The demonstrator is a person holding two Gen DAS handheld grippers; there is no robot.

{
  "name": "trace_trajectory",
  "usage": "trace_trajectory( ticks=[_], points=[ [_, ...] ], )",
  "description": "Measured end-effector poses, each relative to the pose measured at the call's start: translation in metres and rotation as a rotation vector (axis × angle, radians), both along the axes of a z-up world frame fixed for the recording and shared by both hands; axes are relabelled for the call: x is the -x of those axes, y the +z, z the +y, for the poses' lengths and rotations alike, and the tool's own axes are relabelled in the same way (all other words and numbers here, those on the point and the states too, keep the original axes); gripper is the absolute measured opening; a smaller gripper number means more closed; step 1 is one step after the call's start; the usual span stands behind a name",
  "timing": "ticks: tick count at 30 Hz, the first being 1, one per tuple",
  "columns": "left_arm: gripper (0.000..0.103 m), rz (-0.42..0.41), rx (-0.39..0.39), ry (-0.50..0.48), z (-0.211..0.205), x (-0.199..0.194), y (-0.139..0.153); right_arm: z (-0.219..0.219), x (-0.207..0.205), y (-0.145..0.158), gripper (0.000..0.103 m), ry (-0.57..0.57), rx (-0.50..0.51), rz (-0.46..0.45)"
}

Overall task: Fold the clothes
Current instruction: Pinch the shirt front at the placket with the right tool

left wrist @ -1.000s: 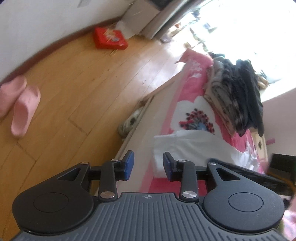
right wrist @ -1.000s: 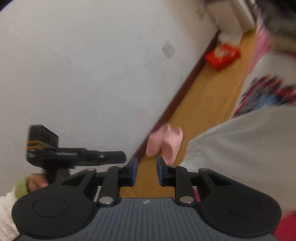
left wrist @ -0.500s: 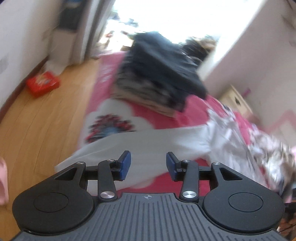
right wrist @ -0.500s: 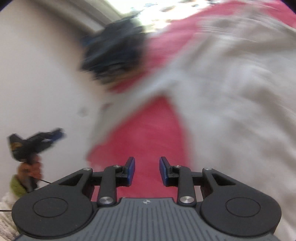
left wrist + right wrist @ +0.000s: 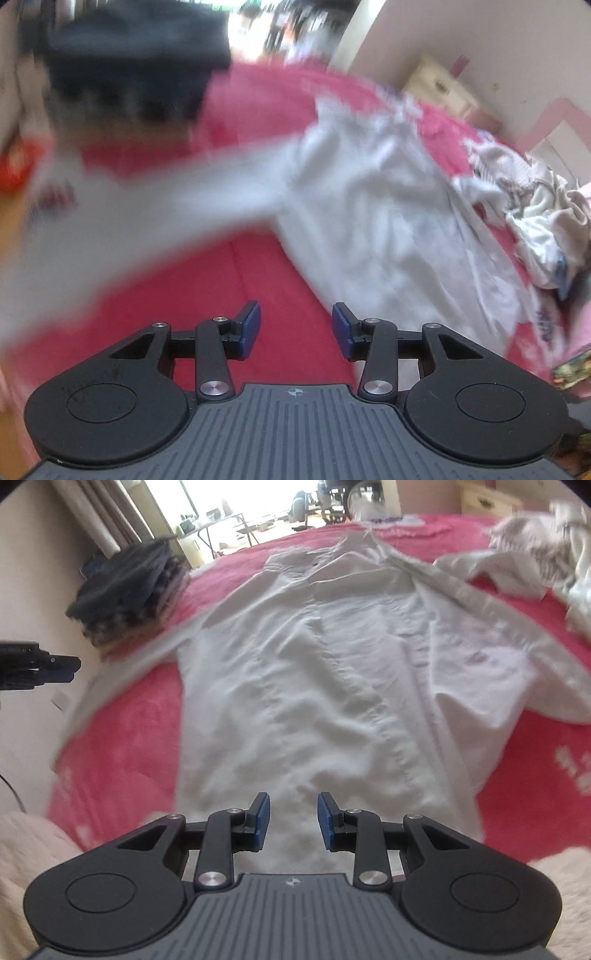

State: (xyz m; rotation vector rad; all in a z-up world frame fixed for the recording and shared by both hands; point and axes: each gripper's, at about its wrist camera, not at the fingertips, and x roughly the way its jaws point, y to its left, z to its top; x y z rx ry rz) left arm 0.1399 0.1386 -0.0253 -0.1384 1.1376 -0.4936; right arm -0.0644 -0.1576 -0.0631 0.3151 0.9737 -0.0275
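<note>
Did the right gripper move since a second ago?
Yes. The right gripper swung away from the wall and floor it faced then; it now points over the white shirt on the pink bedspread.

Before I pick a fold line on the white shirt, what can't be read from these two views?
- Left wrist view: the shirt's sleeve and the dark clothes stack are smeared by motion blur.
- Right wrist view: the white shirt has its hem hidden behind the right gripper.
- Right wrist view: the clothes pile is cut off by the edge.
</note>
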Motion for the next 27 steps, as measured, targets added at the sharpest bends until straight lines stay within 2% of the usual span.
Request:
trace_trajectory(
  ticks=[4,6,9,13,18,21,23,25,27],
  points=[
    [0.042,0.153,-0.001,-0.048,-0.026,0.04,-0.035,-0.046,0.01,-0.004,0.032,-0.087,-0.028,0.027],
    [0.042,0.184,-0.026,-0.094,-0.038,0.063,-0.046,-0.07,0.007,-0.009,0.032,-0.108,-0.036,0.062],
    [0.046,0.215,-0.073,-0.168,-0.056,0.095,-0.063,-0.097,-0.003,-0.024,0.037,-0.076,-0.078,0.134],
    [0.047,0.208,-0.154,-0.192,-0.073,0.123,-0.083,-0.109,-0.014,-0.042,0.036,-0.027,-0.099,0.198],
    [0.047,0.202,-0.197,-0.195,-0.08,0.143,-0.099,-0.117,-0.022,-0.053,0.036,0.0,-0.124,0.237],
    [0.047,0.172,-0.212,-0.197,-0.08,0.148,-0.099,-0.115,-0.019,-0.052,0.036,0.024,-0.097,0.237],
    [0.047,0.158,-0.216,-0.206,-0.08,0.15,-0.099,-0.112,-0.018,-0.052,0.032,0.038,-0.073,0.235],
    [0.047,0.148,-0.215,-0.214,-0.08,0.152,-0.098,-0.11,-0.017,-0.051,0.016,0.051,-0.047,0.232],
    [0.047,0.137,-0.205,-0.223,-0.08,0.154,-0.097,-0.107,-0.016,-0.048,0.011,0.064,-0.027,0.221]
  ],
)
